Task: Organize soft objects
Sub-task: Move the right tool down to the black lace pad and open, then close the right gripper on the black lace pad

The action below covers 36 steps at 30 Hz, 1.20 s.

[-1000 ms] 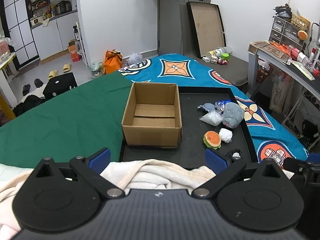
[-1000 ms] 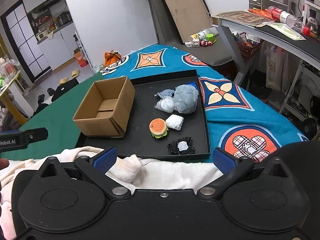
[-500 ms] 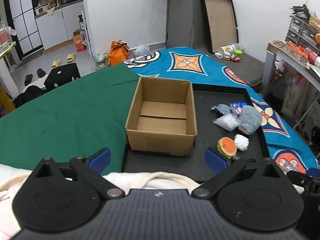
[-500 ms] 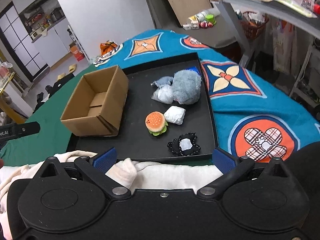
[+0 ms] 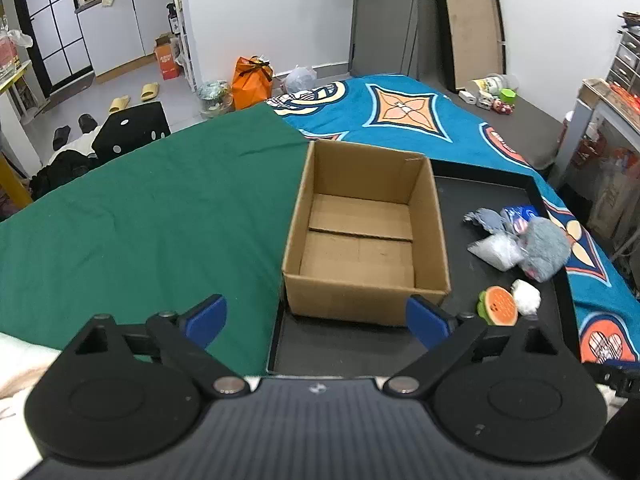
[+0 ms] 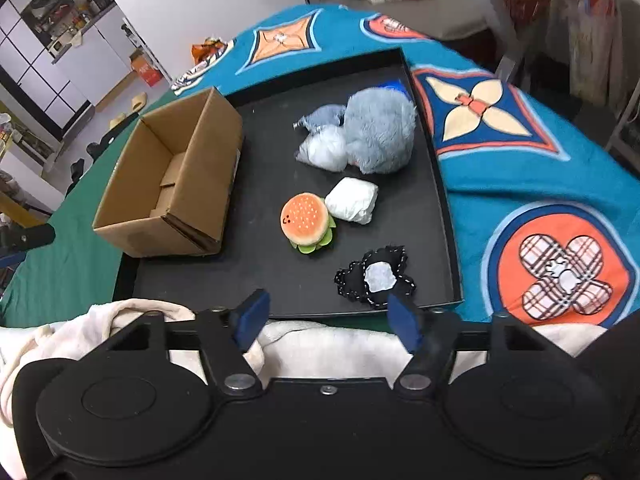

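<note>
Over the black tray (image 6: 448, 216) both of my grippers have dropped lower and closer than a second ago: the cardboard box (image 5: 362, 240) and the soft toys now loom larger in both views. My right gripper (image 6: 328, 318) has just been closing; its blue pads sit clearly nearer each other than they did half a second ago, yet they are still apart with nothing between them, only the cream towel (image 6: 132, 316) and the tray's near rim below. My left gripper (image 5: 316, 316) has narrowed only slightly and its jaws stand wide apart, empty, lined up with the near wall of the box.

Nothing has gone into the box, I can see its bare bottom flaps. All the soft things lie on the tray to its right: the burger plush (image 6: 307, 222) touching the white wrapped bundle (image 6: 353, 200), the fluffy grey plush (image 6: 378, 128) with a clear stuffing bag (image 6: 324, 152) against it, a grey scrap of fabric (image 6: 322, 116) behind that, and the black stitched patch (image 6: 376, 276) nearest my right pads.

I read this as the approach for the first pick, the right side pre-shaping for something small, probably that black patch or the burger. The sorting itself has not started.

As for writing, I can't make much out. A blue packet (image 5: 520, 216) behind the grey plush carries print too small to read, and the orange carton (image 5: 166, 62) on the far floor has lettering I can't resolve.
</note>
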Available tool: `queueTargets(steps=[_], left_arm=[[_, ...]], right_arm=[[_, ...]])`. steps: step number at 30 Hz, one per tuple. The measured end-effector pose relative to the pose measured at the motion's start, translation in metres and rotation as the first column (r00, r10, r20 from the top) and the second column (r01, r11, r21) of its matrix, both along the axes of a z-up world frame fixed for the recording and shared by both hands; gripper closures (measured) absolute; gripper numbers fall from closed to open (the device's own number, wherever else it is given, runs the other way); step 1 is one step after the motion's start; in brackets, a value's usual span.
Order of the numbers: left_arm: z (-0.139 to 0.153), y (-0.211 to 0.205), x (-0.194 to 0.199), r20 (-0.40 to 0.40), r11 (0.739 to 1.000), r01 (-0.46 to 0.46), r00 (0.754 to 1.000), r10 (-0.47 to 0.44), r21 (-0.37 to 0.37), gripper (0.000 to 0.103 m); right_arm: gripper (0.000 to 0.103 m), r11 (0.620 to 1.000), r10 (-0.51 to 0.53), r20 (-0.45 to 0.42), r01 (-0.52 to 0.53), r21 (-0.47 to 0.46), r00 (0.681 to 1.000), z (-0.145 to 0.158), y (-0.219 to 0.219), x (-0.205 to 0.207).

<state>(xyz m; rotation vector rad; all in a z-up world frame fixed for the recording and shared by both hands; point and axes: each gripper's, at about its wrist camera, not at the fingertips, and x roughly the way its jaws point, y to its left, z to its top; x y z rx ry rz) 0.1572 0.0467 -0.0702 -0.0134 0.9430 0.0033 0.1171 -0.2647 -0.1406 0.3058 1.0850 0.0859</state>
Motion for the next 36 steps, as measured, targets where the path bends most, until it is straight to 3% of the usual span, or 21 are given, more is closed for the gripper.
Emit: queueTargets(steps=[17, 20, 22, 36], left_arm=[[-0.051, 0.025, 0.063, -0.080, 0.995, -0.089, 0.993, 0.085, -0.044, 0.043], [-0.061, 0.027, 0.072, -0.094, 0.995, -0.090, 0.992, 0.086, -0.043, 0.046], [-0.068, 0.028, 0.078, -0.106, 0.994, -0.094, 0.990, 0.088, -0.047, 0.051], [-0.092, 0.031, 0.093, -0.125, 0.995, -0.074, 0.990, 0.064, -0.071, 0.084]], right_arm=[[0.049, 0.999, -0.010, -0.123, 0.004, -0.051, 0.992, -0.046, -0.008, 0.047], [0.050, 0.997, -0.023, -0.143, 0.013, -0.071, 0.989, -0.058, -0.011, 0.052], [0.057, 0.997, -0.033, -0.171, 0.019, -0.081, 0.985, -0.068, -0.013, 0.056], [0.059, 0.993, -0.045, -0.213, 0.021, -0.113, 0.976, -0.099, -0.013, 0.068]])
